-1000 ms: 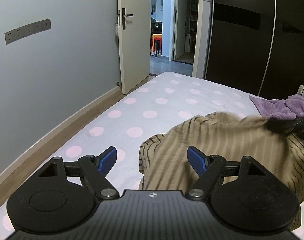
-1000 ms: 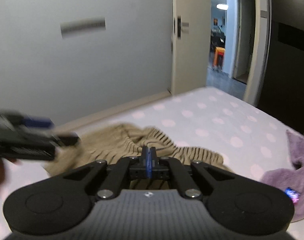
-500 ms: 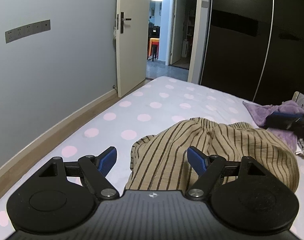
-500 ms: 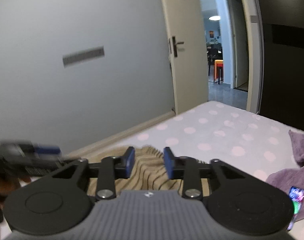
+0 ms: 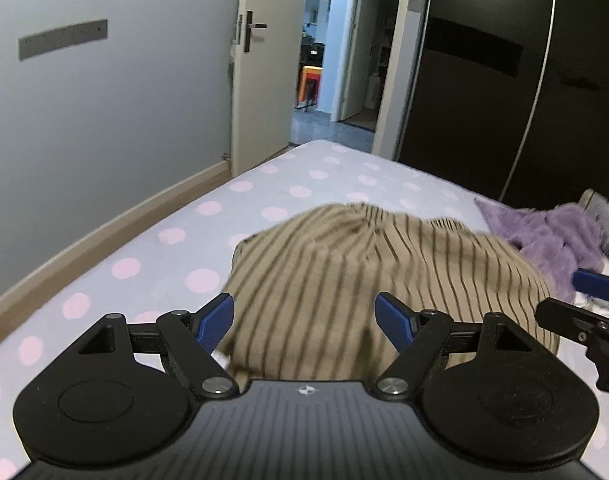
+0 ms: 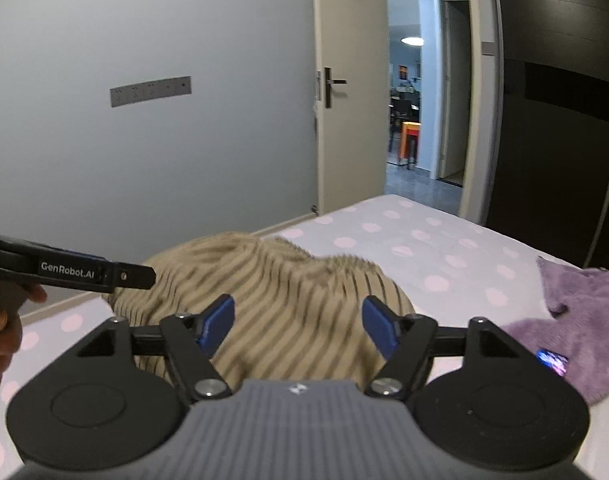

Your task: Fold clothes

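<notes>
A tan garment with dark stripes [image 5: 368, 264] lies crumpled on the bed with the pink-dotted sheet [image 5: 176, 256]. It also shows in the right wrist view [image 6: 288, 300]. My left gripper [image 5: 309, 322] is open and empty, just above the garment's near edge. My right gripper [image 6: 298, 324] is open and empty over the garment's near side. The right gripper's fingers [image 5: 596, 286] show at the right edge of the left wrist view. The left gripper's body [image 6: 68, 270] shows at the left of the right wrist view.
A purple fleece garment [image 5: 544, 236] lies on the bed to the right; it also shows in the right wrist view [image 6: 576, 320], with a lit phone [image 6: 552, 360] beside it. A grey wall [image 5: 104, 120], open door [image 5: 260, 80] and dark wardrobe [image 5: 504, 80] stand beyond the bed.
The right gripper was shut on the striped garment, then opened wide and let it go. The garment now lies bunched on the bed. Both grippers moved closer over it.
</notes>
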A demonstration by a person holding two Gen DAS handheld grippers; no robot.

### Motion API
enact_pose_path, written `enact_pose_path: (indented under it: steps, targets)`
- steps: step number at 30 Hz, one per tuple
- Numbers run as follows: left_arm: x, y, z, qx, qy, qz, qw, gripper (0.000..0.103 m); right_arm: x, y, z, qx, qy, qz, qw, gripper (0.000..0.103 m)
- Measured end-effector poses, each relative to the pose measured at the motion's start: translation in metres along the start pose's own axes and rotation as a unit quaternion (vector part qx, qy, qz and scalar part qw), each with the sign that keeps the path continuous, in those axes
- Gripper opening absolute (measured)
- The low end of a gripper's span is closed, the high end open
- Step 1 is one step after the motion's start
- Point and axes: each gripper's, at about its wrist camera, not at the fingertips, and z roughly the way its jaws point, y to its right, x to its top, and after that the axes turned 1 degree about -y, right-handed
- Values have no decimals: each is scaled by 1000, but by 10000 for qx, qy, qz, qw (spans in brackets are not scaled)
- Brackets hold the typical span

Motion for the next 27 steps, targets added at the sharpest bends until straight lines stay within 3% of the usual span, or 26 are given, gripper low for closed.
enact_pose_path:
  steps: [7,11,17,27]
  targets:
    - [-38,36,-40,366,-76,-4,9993,79,-23,2,-38,-309,-217,278,9989,97]
    - [-60,49,-60,470,-200,-138,9986,79,-32,-3,-55,-483,-344,296,9978,99]
    - [-84,73,-94,1045,-99,125,9944,79,-46,-14,-89,-591,-300,351,9972,102]
    - [-99,75,-109,1000,-46,163,9948,79,-66,-31,-117,-556,-208,295,9978,102]
